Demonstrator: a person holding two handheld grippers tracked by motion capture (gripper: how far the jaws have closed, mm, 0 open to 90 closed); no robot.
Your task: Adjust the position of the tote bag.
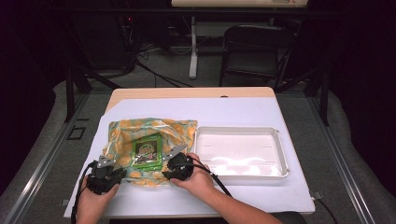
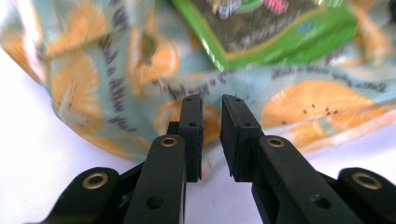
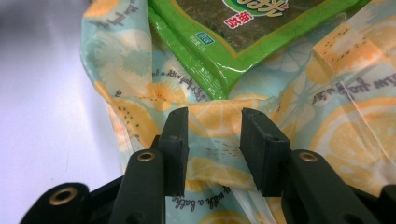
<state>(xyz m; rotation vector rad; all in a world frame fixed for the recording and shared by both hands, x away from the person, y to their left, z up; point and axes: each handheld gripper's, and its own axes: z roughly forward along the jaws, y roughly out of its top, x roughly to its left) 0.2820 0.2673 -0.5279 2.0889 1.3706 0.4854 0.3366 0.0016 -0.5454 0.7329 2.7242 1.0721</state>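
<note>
A plastic bag (image 1: pixel 123 135) printed with orange slices lies flat on the white table cover, with a green snack packet (image 1: pixel 147 151) in its middle. My left gripper (image 1: pixel 113 167) sits at the bag's near left edge. In the left gripper view its jaws (image 2: pixel 211 105) stand a narrow gap apart, with the bag (image 2: pixel 93 74) and the packet (image 2: pixel 280 37) just beyond the tips. My right gripper (image 1: pixel 167 163) is at the near right edge. Its jaws (image 3: pixel 215 119) stand wider, astride a fold of the bag (image 3: pixel 345 126) below the packet (image 3: pixel 261 28), pads not pressing.
A shallow white tray (image 1: pixel 280 154) stands to the right of the bag. The table's near edge lies just under both hands. A dark chair (image 1: pixel 254 51) and cables are on the floor beyond the table's far edge.
</note>
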